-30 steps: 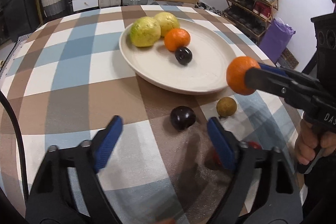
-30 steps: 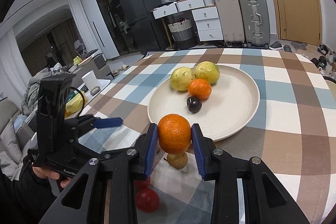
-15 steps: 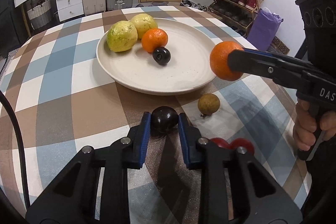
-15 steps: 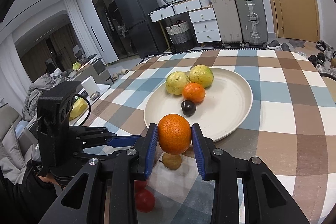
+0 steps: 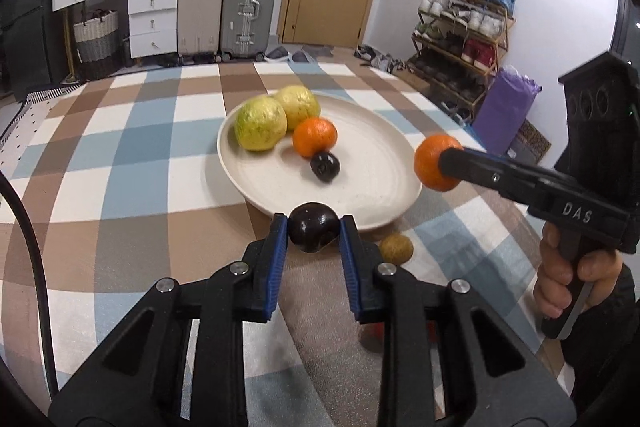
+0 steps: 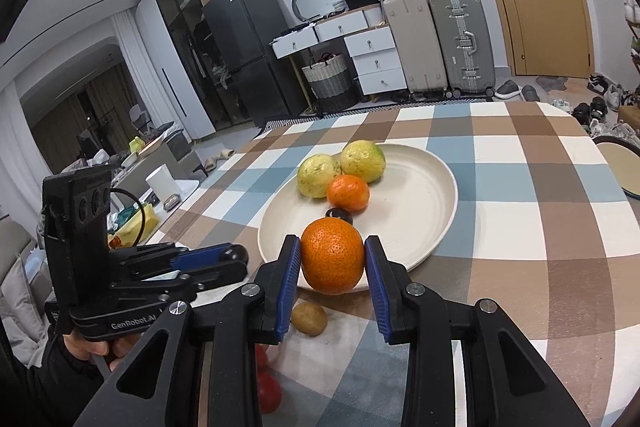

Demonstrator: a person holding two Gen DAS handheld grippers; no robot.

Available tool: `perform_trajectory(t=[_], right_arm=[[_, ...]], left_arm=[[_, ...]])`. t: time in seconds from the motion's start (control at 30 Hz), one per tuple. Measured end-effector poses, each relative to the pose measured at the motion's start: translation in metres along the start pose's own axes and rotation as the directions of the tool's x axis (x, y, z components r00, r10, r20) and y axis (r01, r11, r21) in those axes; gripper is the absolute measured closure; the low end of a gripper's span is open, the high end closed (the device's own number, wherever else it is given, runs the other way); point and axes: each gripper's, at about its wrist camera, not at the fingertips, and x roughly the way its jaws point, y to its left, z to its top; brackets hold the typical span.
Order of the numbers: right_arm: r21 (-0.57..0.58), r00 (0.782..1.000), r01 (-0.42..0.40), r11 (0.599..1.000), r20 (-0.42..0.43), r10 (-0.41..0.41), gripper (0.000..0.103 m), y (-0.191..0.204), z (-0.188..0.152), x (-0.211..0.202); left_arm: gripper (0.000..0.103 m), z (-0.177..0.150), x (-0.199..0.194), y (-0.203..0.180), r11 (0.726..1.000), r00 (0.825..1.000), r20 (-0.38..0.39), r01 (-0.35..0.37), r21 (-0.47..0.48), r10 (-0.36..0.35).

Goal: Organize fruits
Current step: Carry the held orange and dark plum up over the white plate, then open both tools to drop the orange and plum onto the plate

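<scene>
My left gripper (image 5: 314, 233) is shut on a dark plum (image 5: 313, 232) and holds it above the table, just short of the cream plate's (image 5: 372, 171) near rim. My right gripper (image 6: 332, 261) is shut on an orange (image 6: 332, 255) and holds it over the plate's (image 6: 416, 203) near edge; it also shows in the left wrist view (image 5: 434, 167). On the plate lie two yellow-green guavas (image 5: 260, 129), an orange (image 5: 315, 137) and a dark plum (image 5: 325, 166).
A small brown fruit (image 5: 396, 248) lies on the checked tablecloth by the plate's near rim. Red fruits (image 6: 267, 387) lie nearer me, partly hidden by the grippers. A second plate (image 6: 620, 163) sits at the table's right edge.
My left gripper closed on the dark plum and lifted it off the table toward the plate. My right gripper kept hold of the orange, nearly still by the plate's edge.
</scene>
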Motion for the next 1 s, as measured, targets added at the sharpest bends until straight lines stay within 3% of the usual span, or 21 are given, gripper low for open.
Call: perform_trajectory(t=[0.17, 0.5, 1.0], right_arm=[[0.032, 0.999, 0.027, 0.999, 0.029, -0.028, 0.070, -0.009, 0.002, -0.004], [0.083, 0.997, 0.053, 0.995, 0.050, -0.057, 0.070, -0.020, 0.004, -0.006], [0.116, 0.998, 0.047, 0.992, -0.051, -0.041, 0.070, -0.018, 0.002, 0.016]], left_arm=[[0.080, 0.011, -0.006, -0.005, 1.000, 0.999, 0.045, -0.016, 0.007, 0.016], [0.080, 0.024, 0.014, -0.007, 0.998, 0.997, 0.054, -0.052, 0.021, 0.050], [0.080, 0.025, 0.035, 0.000, 0.996, 0.996, 0.037, -0.085, 0.006, 0.085]])
